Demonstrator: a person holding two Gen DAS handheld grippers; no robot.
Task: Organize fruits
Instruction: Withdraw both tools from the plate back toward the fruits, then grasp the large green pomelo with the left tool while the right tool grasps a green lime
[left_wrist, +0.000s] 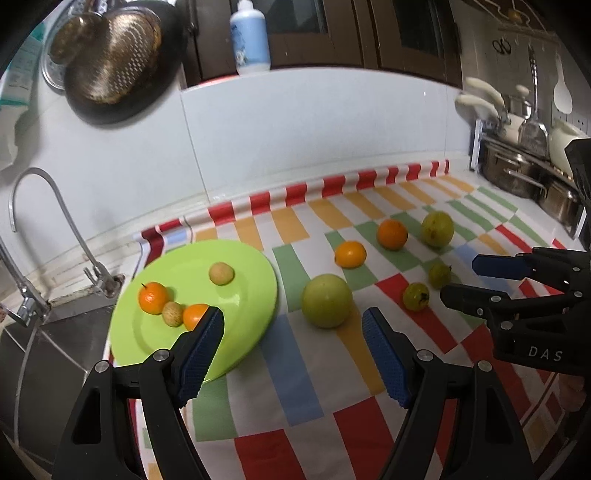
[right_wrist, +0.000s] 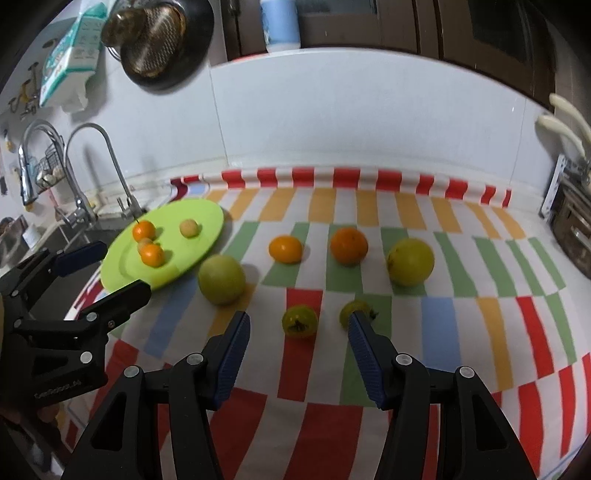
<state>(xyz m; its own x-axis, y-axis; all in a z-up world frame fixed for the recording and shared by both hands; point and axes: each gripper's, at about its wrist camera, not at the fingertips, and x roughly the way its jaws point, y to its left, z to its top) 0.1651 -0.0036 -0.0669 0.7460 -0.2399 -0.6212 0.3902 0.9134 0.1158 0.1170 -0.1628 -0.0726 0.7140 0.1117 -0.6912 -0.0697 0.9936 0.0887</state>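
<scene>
Striped tablecloth, green plate with four small fruits, both claws wide open, empty

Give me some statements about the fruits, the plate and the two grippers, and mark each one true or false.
1. Four fruits lie on the green plate. True.
2. The left gripper holds an orange. False: it is open and holds nothing.
3. Six fruits lie on the checked cloth outside the plate. True.
4. The right gripper is shut. False: its fingers stand apart, with a small green fruit in front of them.
5. The plate is beside the sink. True.
</scene>
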